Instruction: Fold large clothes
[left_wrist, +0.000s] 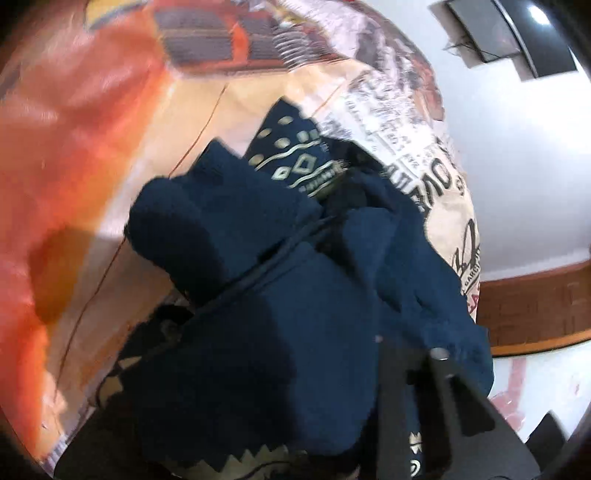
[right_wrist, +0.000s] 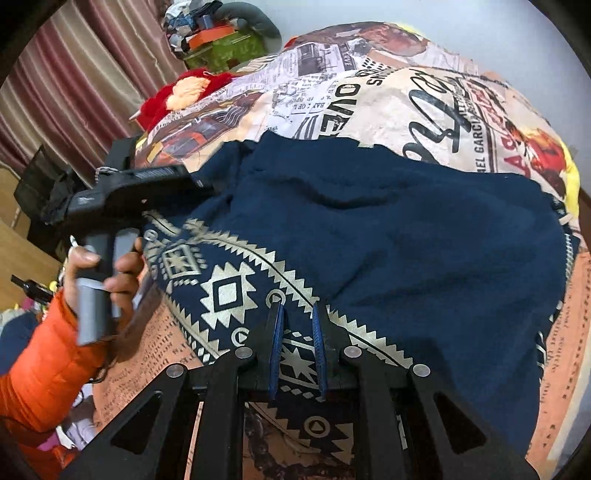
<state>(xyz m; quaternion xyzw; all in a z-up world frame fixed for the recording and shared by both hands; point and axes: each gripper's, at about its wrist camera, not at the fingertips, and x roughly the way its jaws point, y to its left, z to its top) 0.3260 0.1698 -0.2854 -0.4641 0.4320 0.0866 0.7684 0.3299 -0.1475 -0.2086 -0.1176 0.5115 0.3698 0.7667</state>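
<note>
A large navy garment (right_wrist: 388, 229) with a cream geometric band (right_wrist: 229, 291) lies spread on a bed with a newspaper-print cover (right_wrist: 369, 92). My right gripper (right_wrist: 298, 314) rests over the patterned band near the front edge, jaws a narrow gap apart, with patterned cloth showing between its blue pads (right_wrist: 318, 339). My left gripper (right_wrist: 199, 181) reaches onto the garment's left edge in the right wrist view. In the blurred left wrist view the bunched navy fabric (left_wrist: 258, 295) fills the frame and covers the fingers; only black frame parts (left_wrist: 439, 373) show.
A striped curtain (right_wrist: 62, 88) hangs at the left. Red and orange plush items (right_wrist: 184, 92) and a cluttered green box (right_wrist: 225, 44) sit at the bed's far side. A white wall (left_wrist: 517, 166) and wooden bed edge (left_wrist: 535, 314) are at the right.
</note>
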